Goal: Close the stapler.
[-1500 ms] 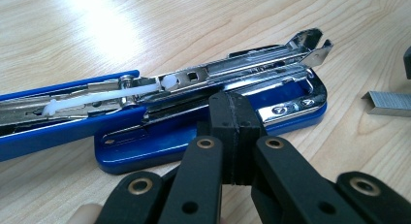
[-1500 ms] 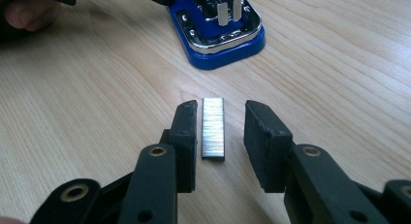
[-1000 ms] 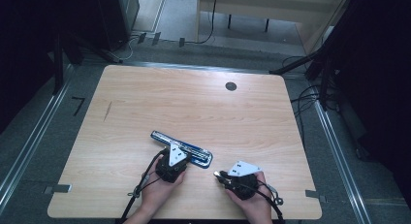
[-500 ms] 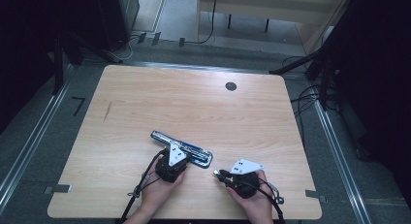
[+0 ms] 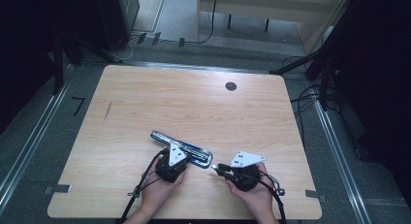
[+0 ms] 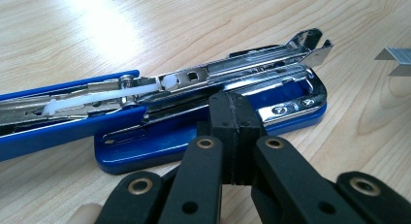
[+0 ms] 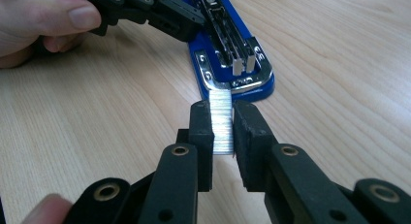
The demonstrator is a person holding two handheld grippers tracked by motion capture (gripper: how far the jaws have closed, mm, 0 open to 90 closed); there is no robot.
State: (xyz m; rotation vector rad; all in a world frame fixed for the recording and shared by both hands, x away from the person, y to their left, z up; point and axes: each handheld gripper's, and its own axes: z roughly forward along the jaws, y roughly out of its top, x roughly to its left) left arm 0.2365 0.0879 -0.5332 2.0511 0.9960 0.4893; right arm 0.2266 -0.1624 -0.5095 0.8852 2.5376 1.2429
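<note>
Blue stapler (image 5: pixel 181 150) lying opened flat on table (image 5: pixel 145 103), near the near edge, slightly left of centre, running from far-left to near-right. In left gripper view, stapler (image 6: pixel 208 122) with chrome magazine (image 6: pixel 252 69) raised off the blue base, front end to the right. Left gripper (image 5: pixel 170 165) just near-side of the stapler, jaws pressed together with nothing between, tips touching the base's near edge (image 6: pixel 231 132); same seen in right gripper view, left gripper (image 7: pixel 181 23) against the stapler's left side. Left hand (image 7: pixel 39 20) wrapped round it. Right gripper (image 5: pixel 218 168) to the right of the stapler's front end, pointing left at it, pinching a strip of staples (image 7: pixel 222 124) between its pads. In right gripper view, strip's far end just short of the stapler's front (image 7: pixel 237 86); touching or apart, cannot tell. Strip (image 6: pixel 395 59) showing at right edge of left gripper view, clear of the table. Small dark round hole (image 5: pixel 231 86) far side of the table, well apart.
</note>
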